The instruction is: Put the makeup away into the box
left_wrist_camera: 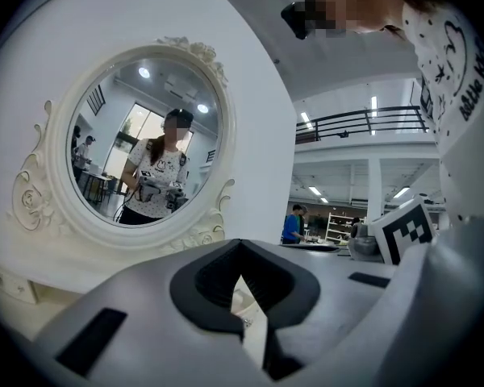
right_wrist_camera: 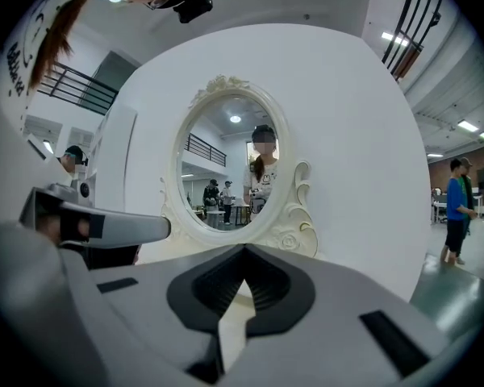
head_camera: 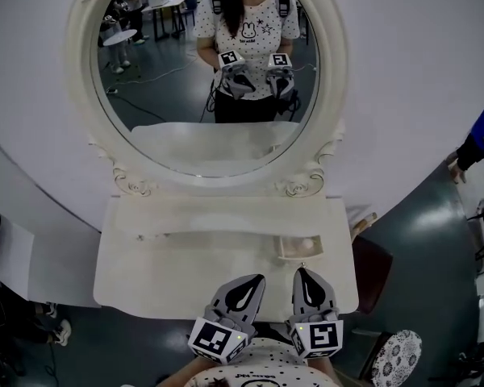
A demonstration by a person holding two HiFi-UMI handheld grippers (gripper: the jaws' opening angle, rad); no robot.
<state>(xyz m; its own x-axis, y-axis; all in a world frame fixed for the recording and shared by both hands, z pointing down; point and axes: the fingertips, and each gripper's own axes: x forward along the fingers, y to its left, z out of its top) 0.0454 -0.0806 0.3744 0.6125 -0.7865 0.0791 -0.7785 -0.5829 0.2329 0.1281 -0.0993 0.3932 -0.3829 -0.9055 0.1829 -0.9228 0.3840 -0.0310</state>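
Left hand-held gripper [head_camera: 252,280], right hand-held gripper [head_camera: 305,272] held at bench [head_camera: 177,276] near edge, jaws together, empty; box [head_camera: 294,256] by right edge likely targeted.

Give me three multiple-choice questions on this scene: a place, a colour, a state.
1. Where is the small open box?
A. tabletop, right side
B. tabletop, left side
C. floor

2. What colour is the mirror frame?
A. black
B. white
C. red

3. How are the right gripper's jaws?
A. wide open
B. gripping a brush
C. shut, empty

Answers:
1 A, the head view shows it right of centre.
2 B, it is pale all round.
3 C, the jaws meet with nothing between them.
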